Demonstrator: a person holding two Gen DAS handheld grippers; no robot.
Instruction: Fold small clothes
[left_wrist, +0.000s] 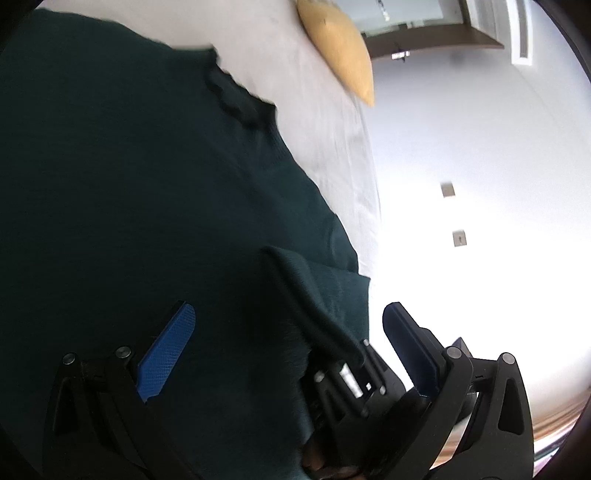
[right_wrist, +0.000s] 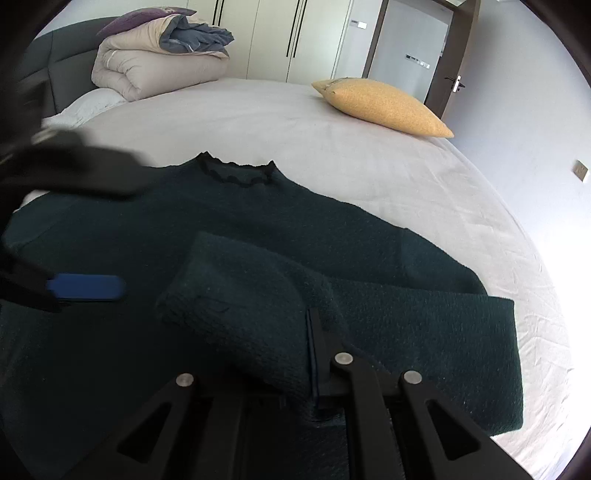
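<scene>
— Location of the garment?

— The dark green sweater (right_wrist: 258, 236) lies flat on the white bed sheet (right_wrist: 369, 166), ruffled collar (right_wrist: 236, 171) toward the yellow pillow (right_wrist: 384, 105). One sleeve (right_wrist: 243, 306) is folded across the body.

— Right gripper (right_wrist: 310, 354)?

— Its jaws are clamped on that sleeve's cuff.

— Left gripper (left_wrist: 288, 332)?

— Its blue pads (left_wrist: 168, 354) stand wide apart above the sweater, nothing between them. Folded bedding (right_wrist: 155, 55) sits at the headboard.

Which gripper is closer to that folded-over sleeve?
Right. The right gripper is clamped on the sleeve; the left gripper is open, hovering over the sweater beside it.
</scene>
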